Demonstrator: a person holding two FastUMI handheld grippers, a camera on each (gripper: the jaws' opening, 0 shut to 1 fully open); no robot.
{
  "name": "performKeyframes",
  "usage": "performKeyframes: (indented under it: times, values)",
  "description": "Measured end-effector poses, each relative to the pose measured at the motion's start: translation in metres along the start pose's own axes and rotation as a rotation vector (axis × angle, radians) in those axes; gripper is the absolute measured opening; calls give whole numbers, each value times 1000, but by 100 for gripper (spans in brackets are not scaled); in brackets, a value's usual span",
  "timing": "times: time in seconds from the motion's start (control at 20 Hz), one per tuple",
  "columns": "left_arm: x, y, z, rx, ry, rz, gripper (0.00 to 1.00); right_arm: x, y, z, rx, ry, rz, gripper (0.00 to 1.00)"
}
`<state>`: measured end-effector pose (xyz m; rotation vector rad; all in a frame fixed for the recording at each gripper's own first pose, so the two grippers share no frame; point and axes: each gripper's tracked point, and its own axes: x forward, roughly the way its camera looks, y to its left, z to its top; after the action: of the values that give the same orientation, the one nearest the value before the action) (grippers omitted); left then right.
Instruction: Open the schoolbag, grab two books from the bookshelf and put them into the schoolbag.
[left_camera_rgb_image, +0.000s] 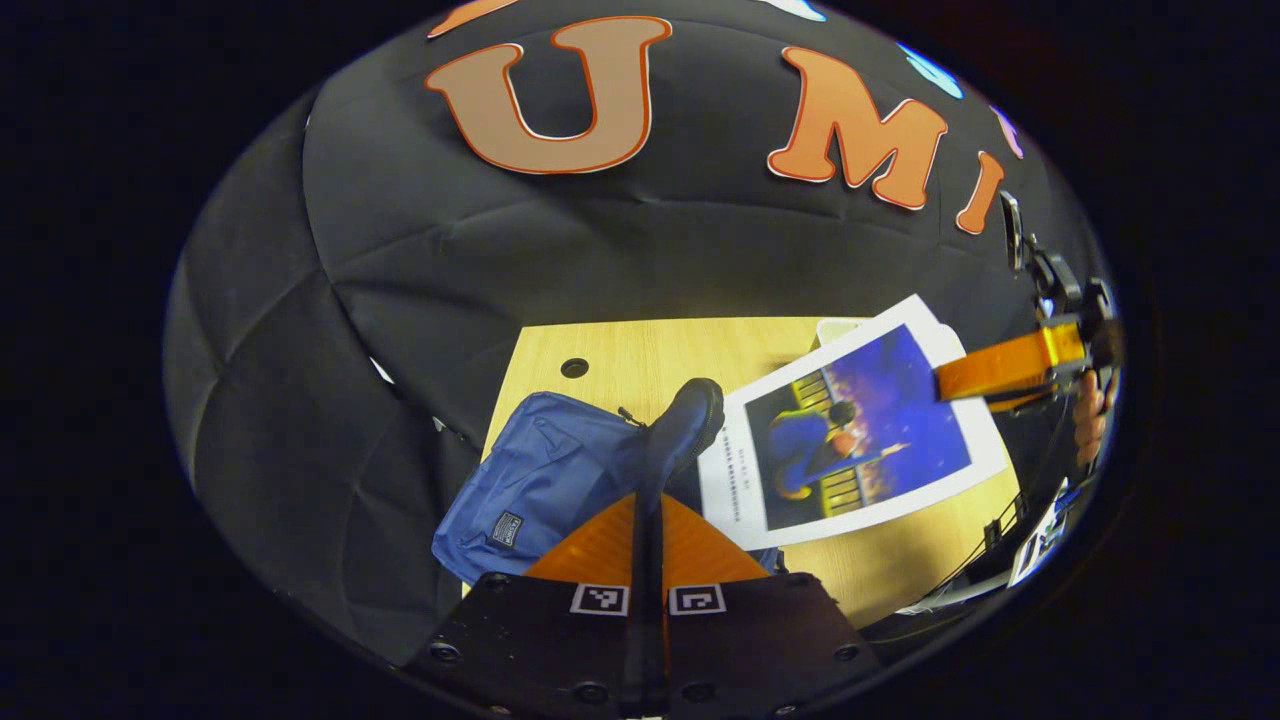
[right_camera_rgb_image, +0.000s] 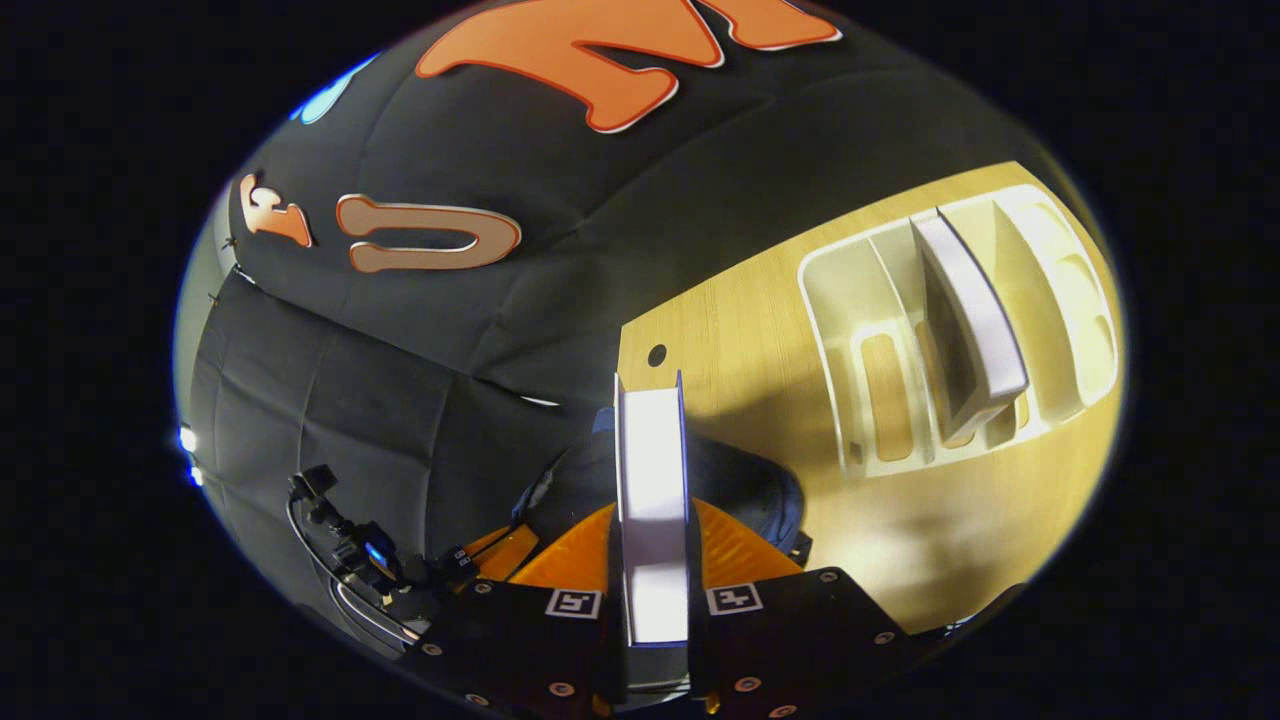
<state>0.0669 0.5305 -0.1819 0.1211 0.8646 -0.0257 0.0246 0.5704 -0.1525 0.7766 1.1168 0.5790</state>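
Pale wooden counter (left_camera_rgb_image: 640, 350). On it, soft blue fabric schoolbag (left_camera_rgb_image: 540, 480), mouth held up by left gripper (left_camera_rgb_image: 648, 500), jaws closed on its dark rim. White slotted plastic bookshelf (right_camera_rgb_image: 850, 300), one grey book (right_camera_rgb_image: 970, 320) left standing. Right gripper (right_camera_rgb_image: 650, 500) jaws clamped on white-bordered book (left_camera_rgb_image: 860, 430), poised above bag; judged halfway.

Light wooden tabletop (left_camera_rgb_image: 640, 360) with pale straight grain, standing against the booth's black cloth wall; also seen in the right gripper view (right_camera_rgb_image: 740, 330). One small round dark hole (left_camera_rgb_image: 574, 367) near its far edge, also at (right_camera_rgb_image: 657, 354). Black cables (left_camera_rgb_image: 960, 580) trailing off the near right side.
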Motion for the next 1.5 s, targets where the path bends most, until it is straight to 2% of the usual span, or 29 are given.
performKeyframes:
  times: [0.45,0.75,1.15,1.45,1.5]
  values:
    - [-1,-8,5,20,17,-41,1,56,-21,-59,215,-31,14,23]
    - [-3,-27,7,55,15,-88,1,104,-13,-92,200,-44,31,23]
    - [-6,-49,-4,90,21,-159,1,158,-12,-108,98,-69,1,23]
    - [-7,-60,-8,136,22,-158,0,183,-4,-110,84,-71,13,23]
    - [-6,-60,-8,132,20,-155,0,184,-6,-108,92,-68,11,12]
